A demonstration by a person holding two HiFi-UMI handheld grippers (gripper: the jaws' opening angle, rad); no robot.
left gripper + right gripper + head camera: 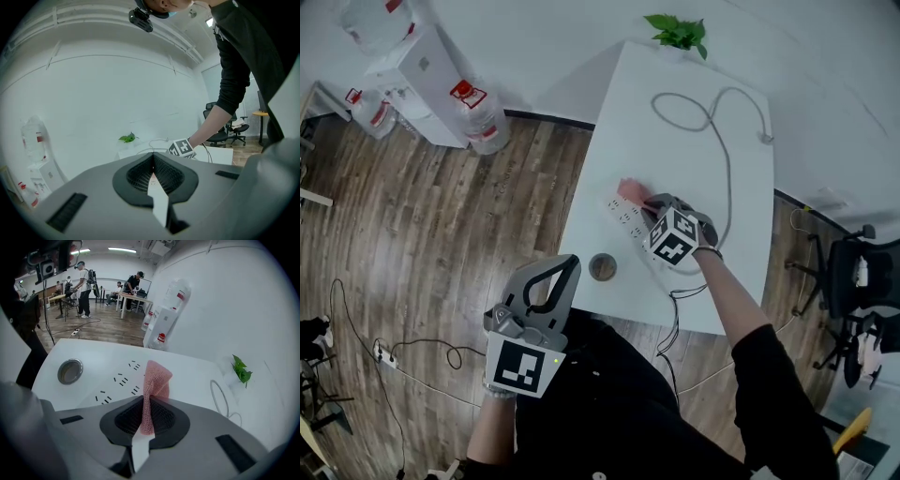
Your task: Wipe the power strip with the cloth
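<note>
Power strip (627, 217): white, long and flat, with several groups of dark socket slots on its upper face. It is lying flat on the white table (741, 178), close to the table's left edge, and is running slantwise from far left to near right. Cloth (630, 191): pink, knitted, small. It is being pinched as a folded bunch between the jaws of the right gripper (143, 404), with its free end curling over, and is sitting over the strip's far end.

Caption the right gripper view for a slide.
Right gripper, shut on a pink cloth, at the white power strip.
</note>
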